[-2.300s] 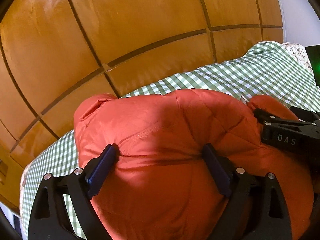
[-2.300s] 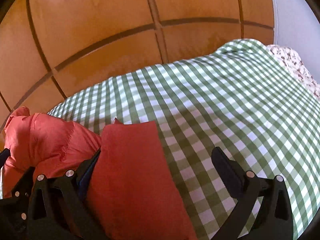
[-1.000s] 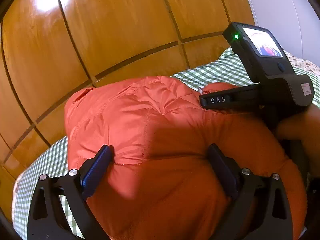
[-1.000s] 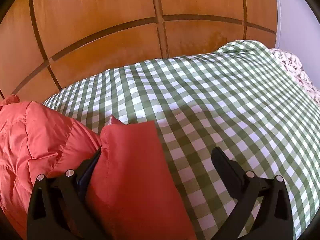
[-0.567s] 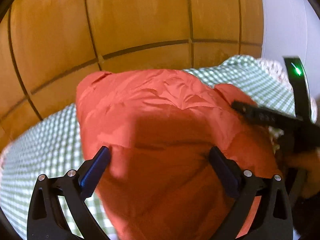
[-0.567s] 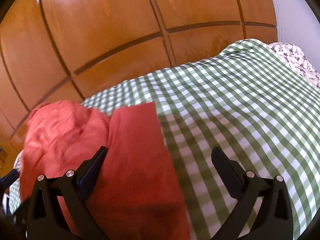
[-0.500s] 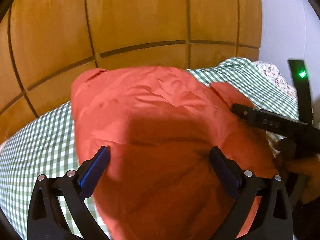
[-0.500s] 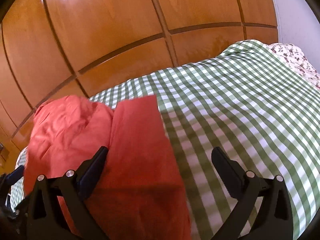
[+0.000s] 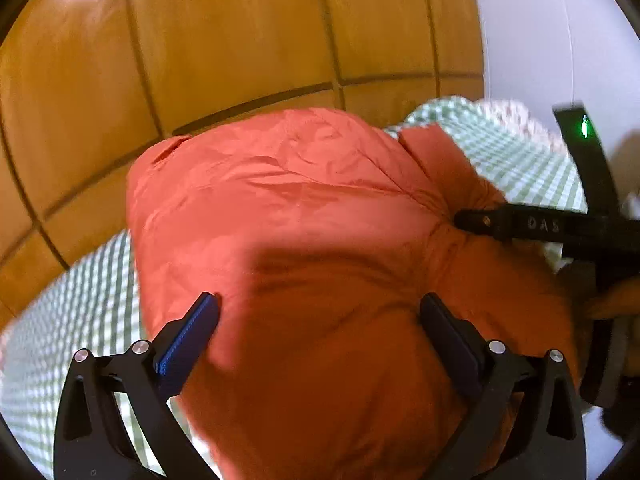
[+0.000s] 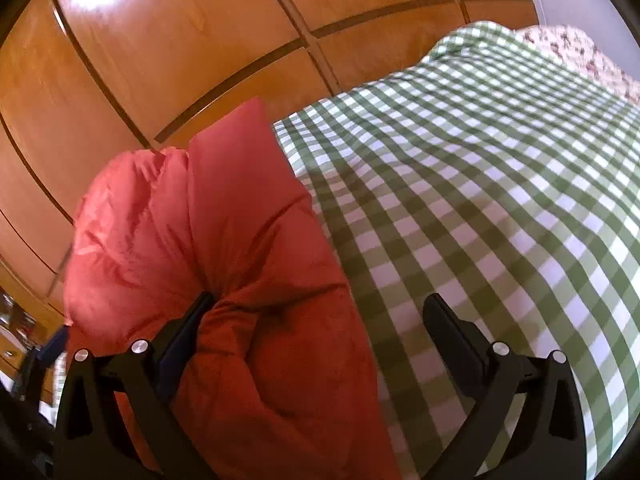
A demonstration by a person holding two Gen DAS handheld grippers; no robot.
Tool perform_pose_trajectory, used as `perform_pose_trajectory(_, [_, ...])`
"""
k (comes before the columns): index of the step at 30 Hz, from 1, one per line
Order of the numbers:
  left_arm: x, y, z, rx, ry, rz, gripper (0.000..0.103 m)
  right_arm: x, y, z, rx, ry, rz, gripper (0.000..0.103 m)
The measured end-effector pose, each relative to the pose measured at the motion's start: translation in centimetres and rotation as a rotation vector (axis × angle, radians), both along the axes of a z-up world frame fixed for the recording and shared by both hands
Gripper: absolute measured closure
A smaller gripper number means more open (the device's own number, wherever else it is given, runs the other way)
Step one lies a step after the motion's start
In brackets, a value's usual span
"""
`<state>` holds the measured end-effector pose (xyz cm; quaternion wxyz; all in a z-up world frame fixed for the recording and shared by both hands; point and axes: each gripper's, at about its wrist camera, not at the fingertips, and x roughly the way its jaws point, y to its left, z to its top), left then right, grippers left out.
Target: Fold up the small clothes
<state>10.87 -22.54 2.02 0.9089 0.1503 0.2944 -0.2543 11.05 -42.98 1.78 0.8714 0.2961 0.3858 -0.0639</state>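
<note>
An orange padded jacket (image 9: 312, 216) lies bunched on the green checked bedsheet (image 9: 520, 160). My left gripper (image 9: 318, 300) is open, its two fingers pressed down on either side of the jacket's bulging middle. My right gripper (image 9: 472, 220) comes in from the right, its tip dug into a crease of the jacket, and a hand (image 9: 612, 300) holds it. In the right wrist view the right gripper (image 10: 319, 299) is open, with its left finger (image 10: 188, 328) sunk into a fold of the jacket (image 10: 240, 240) and its right finger over bare sheet (image 10: 500, 200).
Glossy wooden panels (image 10: 180, 40) rise just behind the bed. A floral fabric (image 10: 576, 48) lies at the sheet's far right corner beside a white wall (image 9: 540, 40). Open checked sheet stretches to the right of the jacket. Blurred clutter (image 10: 16, 328) shows at the lower left.
The jacket has bunched up taller between the grippers. The right gripper's left finger now digs into its fold. Both views have swung right. Both grippers stayed open.
</note>
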Motion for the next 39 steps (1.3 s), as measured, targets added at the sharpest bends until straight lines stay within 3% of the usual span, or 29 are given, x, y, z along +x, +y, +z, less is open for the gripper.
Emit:
perform_pose_trajectory(4, [0.7,4.9,0.6,-0.171,0.071,0.126,0.004,-0.4,-0.2,0.9,0.018,0.024,0.039,0.002])
perform_pose_trajectory(7, [2.1,8.0,-0.1,-0.302,0.21,0.169,0.004,-0.5,-0.6,0.9,0.056,0.041,0.062,0.002])
perform_pose_trajectory(10, [3.2,10.4,-1.4,-0.443,0.363,0.182,0.004,0.0,-1.3,0.0,0.151,0.075,0.087,0.002])
perform_pose_trajectory(14, [3.8,11.9,-2.8,-0.55,0.491,0.171,0.004,0.2,-2.4,-1.9,0.355,0.117,0.118,0.002])
perform_pose_trajectory(18, [4.0,12.3,-4.8,-0.622,0.626,0.109,0.004,1.0,-2.8,-2.4,0.383,0.124,0.175,0.002])
perform_pose_trajectory(20, [3.9,12.3,-5.4,-0.64,0.669,0.087,0.003,1.9,-2.8,-2.6,0.391,0.121,0.209,0.002])
perform_pose_trajectory(30, [4.4,11.2,-5.7,-0.634,0.686,0.064,0.003,5.9,-0.8,-3.5,0.441,0.069,0.307,0.002])
perform_pose_trajectory(34, [5.9,10.9,-4.0,-0.591,0.648,0.041,0.014,6.0,0.7,-3.4,0.457,0.046,0.342,0.006])
perform_pose_trajectory(39, [7.6,11.6,-2.0,-0.52,0.581,0.033,0.02,6.6,2.7,-3.8,0.478,-0.012,0.318,0.011])
